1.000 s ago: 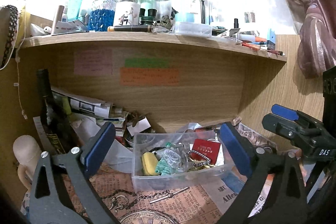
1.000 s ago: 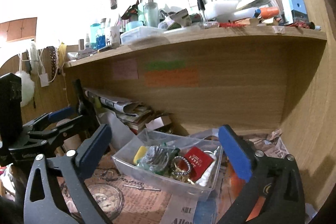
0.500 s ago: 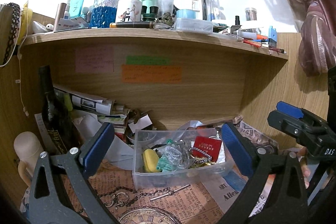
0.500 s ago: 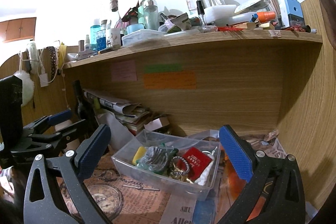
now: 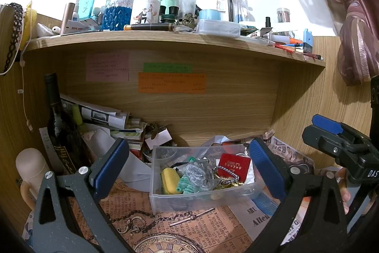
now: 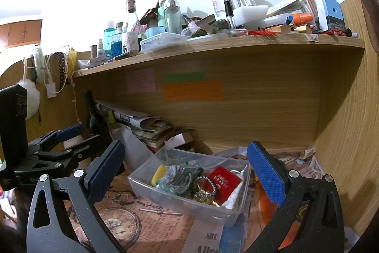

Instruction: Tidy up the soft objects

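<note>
Wooden desk (image 5: 213, 115): one clear bin (image 5: 201, 196), two tools.

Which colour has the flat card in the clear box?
Red card, seen best in the left wrist view.

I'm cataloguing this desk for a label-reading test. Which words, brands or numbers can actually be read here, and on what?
"harks" (start cut off): clear blister pack on the shelf.
"SHU" and "Allen": newspaper sheet on the desk.
"DAS": black body of the right gripper, far right.
Too blurred to read: pink note, green note, orange note, red card in the clear bin, dark bottle's gold label.
</note>
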Demonstrator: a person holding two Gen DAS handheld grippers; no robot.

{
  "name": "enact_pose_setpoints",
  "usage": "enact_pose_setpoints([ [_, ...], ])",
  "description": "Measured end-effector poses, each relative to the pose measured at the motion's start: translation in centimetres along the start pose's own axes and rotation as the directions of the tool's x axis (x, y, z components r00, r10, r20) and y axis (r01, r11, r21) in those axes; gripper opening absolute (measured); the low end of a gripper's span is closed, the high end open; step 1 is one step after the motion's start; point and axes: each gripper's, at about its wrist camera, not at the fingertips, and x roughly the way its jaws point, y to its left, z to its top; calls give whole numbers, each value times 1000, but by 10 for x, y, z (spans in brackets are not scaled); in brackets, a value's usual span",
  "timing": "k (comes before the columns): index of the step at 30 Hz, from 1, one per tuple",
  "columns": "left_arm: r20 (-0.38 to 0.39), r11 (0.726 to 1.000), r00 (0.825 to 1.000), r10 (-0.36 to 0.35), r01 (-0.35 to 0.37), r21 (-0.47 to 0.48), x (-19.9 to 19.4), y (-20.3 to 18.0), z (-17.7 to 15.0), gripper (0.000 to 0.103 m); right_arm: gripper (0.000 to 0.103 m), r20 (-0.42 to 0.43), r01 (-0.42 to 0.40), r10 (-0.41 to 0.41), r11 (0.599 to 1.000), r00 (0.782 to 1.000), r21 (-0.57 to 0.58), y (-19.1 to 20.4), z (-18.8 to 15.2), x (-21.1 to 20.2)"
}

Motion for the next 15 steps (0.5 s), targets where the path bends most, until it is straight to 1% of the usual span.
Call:
enact_pose_setpoints([
  [15, -2, 1000, 1000, 10, -10, -3, -1, -3, -1, 103, 103, -1, -3, 3, 1000, 1000, 0, 0, 0, 1],
])
